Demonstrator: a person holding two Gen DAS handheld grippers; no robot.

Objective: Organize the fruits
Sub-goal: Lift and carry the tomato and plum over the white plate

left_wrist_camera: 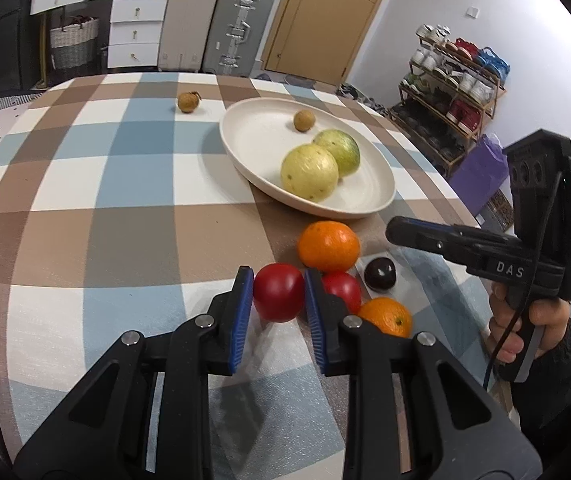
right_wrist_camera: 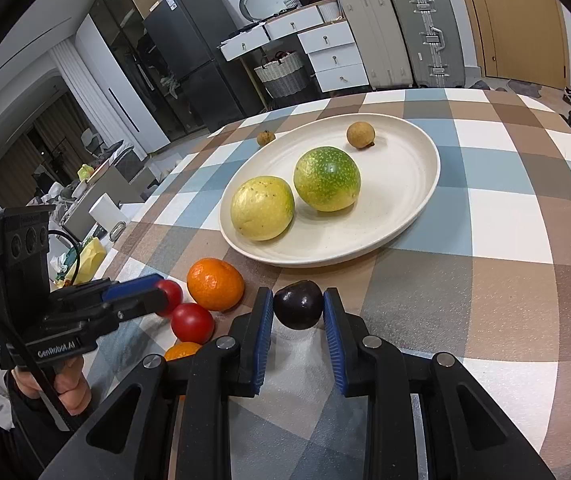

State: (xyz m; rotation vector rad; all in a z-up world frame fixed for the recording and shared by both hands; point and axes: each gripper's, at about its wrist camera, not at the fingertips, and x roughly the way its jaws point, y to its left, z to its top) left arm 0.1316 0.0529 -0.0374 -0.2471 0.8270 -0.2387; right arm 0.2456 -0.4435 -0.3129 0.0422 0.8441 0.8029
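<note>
- Two grippers work just in front of the plate [left_wrist_camera: 245, 160] on the worktop [left_wrist_camera: 85, 200].
- Left gripper [left_wrist_camera: 279, 292] is clamped on a tomato [left_wrist_camera: 278, 297]; a second tomato [left_wrist_camera: 343, 290] sits just beside it.
- Right gripper [right_wrist_camera: 298, 306] is clamped on a dark plum [right_wrist_camera: 299, 305].
- Two oranges [left_wrist_camera: 328, 246] [left_wrist_camera: 385, 317] lie near the plum.
- On the plate: two green-yellow fruits [right_wrist_camera: 262, 207] [right_wrist_camera: 327, 179] touching, one longan [right_wrist_camera: 360, 135].
- Another longan [left_wrist_camera: 188, 102] lies beyond the plate.

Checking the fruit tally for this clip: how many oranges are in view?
2. One orange sits on the tablecloth just in front of the plate, beside the tomatoes. A second orange lies nearer, partly hidden behind the left gripper. More could be hidden.
</note>
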